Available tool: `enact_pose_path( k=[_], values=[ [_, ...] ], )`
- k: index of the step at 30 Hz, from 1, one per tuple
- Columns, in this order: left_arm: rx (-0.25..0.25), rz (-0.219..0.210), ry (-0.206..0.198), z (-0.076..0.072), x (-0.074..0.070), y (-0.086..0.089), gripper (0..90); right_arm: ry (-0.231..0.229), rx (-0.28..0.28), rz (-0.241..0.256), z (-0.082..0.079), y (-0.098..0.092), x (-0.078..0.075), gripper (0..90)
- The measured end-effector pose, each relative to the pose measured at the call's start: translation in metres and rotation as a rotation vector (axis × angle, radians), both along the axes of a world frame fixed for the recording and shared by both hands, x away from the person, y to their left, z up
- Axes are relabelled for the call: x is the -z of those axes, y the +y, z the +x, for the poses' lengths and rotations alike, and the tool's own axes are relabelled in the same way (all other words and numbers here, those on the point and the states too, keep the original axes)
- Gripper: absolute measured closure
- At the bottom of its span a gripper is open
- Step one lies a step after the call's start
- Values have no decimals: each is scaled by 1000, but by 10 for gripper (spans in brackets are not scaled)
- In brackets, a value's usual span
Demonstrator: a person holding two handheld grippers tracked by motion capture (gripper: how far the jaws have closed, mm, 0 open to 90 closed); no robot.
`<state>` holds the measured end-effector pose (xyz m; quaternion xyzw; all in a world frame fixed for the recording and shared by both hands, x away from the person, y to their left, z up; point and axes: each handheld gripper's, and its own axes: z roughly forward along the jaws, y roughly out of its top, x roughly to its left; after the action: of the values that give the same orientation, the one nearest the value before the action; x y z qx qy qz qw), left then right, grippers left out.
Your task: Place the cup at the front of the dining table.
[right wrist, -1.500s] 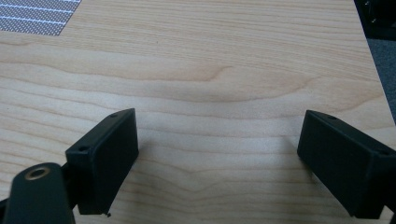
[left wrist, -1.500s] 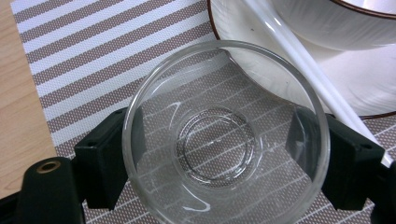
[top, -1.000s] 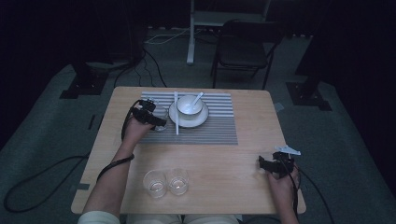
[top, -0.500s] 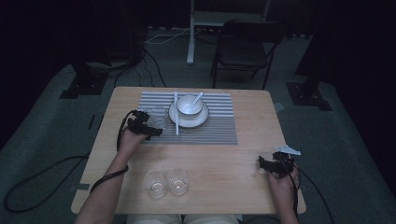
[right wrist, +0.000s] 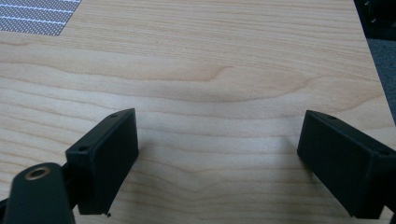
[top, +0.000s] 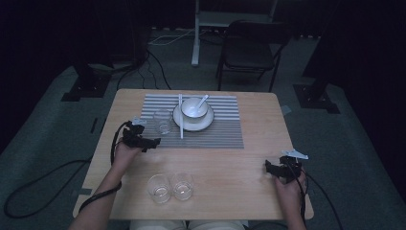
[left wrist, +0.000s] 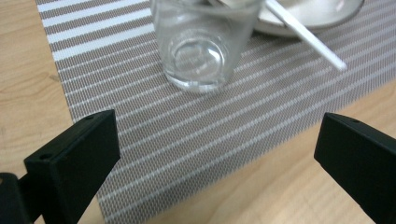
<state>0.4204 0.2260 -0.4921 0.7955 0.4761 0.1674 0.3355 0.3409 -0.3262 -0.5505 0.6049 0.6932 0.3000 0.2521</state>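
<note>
A clear glass point(top: 163, 122) point(left wrist: 201, 46) stands upright on the striped placemat point(top: 220, 136) point(left wrist: 196, 135), left of a white bowl point(top: 194, 108) that sits on a plate point(top: 206, 124) with a spoon in it. A white chopstick point(top: 181, 120) point(left wrist: 303, 32) lies between glass and plate. My left gripper point(top: 139, 140) point(left wrist: 219, 154) is open at the mat's near left corner, a short way back from the glass, with nothing between its jaws. My right gripper point(top: 282, 168) point(right wrist: 219, 163) rests open over bare wood at the table's right front.
Two more empty glasses point(top: 159, 188) point(top: 183, 186) stand side by side near the front edge of the wooden table point(top: 249, 191). A corner of the placemat point(right wrist: 37, 14) lies far from the right gripper. A chair point(top: 251, 48) stands beyond the table.
My left gripper has drawn back toward the person, away from the glass, which stays standing on the mat. The right gripper has not moved.
</note>
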Motion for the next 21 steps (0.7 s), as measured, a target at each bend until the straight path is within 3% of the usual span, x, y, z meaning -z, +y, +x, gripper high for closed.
enact_pose_path(
  k=[10, 12, 14, 21],
  values=[
    [18, 5, 3, -33, 6, 12, 3, 0, 3, 0, -1, 0, 0, 118],
    [17, -18, 1, -40, 6, 17, 4, 0, 3, 0, -1, 0, 0, 118],
    [4, -44, -1, -45, 7, 20, 4, 1, 4, 0, -1, 0, 0, 118],
    [-18, -33, -26, -60, 15, 28, 3, 1, 3, 0, -1, 0, 0, 118]
  ],
)
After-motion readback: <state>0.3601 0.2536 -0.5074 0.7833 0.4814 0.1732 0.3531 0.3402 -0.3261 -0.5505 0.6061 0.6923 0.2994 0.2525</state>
